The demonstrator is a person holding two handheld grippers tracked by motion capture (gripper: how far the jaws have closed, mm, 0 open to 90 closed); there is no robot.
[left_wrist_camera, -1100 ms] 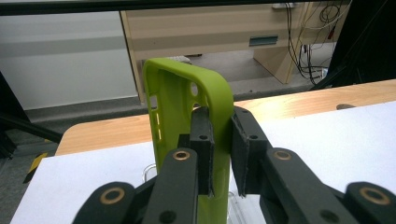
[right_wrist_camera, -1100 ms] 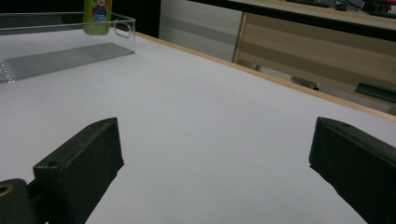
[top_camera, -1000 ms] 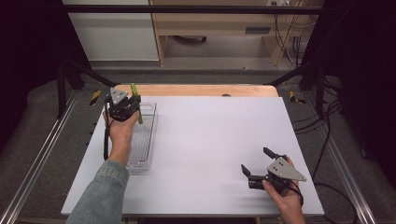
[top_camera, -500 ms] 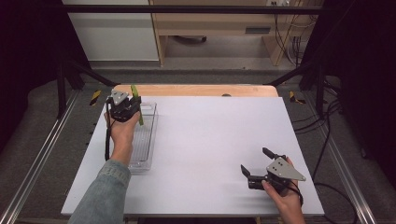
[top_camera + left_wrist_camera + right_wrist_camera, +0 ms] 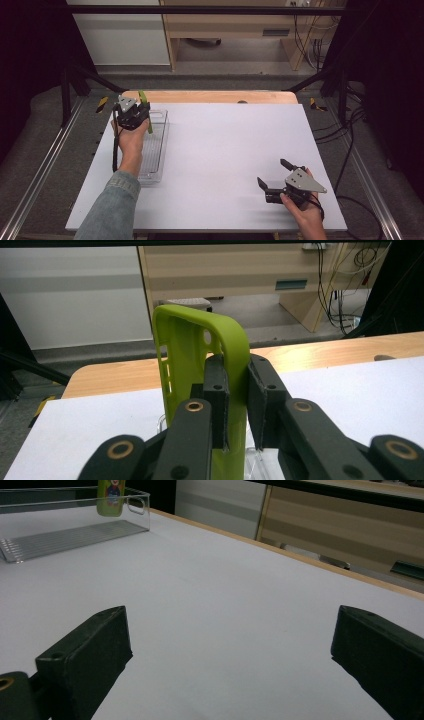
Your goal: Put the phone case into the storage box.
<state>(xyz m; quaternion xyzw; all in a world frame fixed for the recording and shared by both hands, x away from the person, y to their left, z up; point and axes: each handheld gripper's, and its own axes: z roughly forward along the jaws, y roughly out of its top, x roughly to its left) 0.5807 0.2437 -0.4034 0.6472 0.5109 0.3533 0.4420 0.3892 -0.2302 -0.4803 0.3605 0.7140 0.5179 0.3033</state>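
Left gripper (image 5: 235, 405) clamps a green phone case (image 5: 200, 340) (printing unreadable); right gripper (image 5: 275, 180) gapes.

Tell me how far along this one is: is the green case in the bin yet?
Done: the left claw has the green case clamped upright. In hand: in the high view it hangs over the far end of the clear bin, whether touching the floor I cannot tell. Left: releasing it. The right claw is open on the table.
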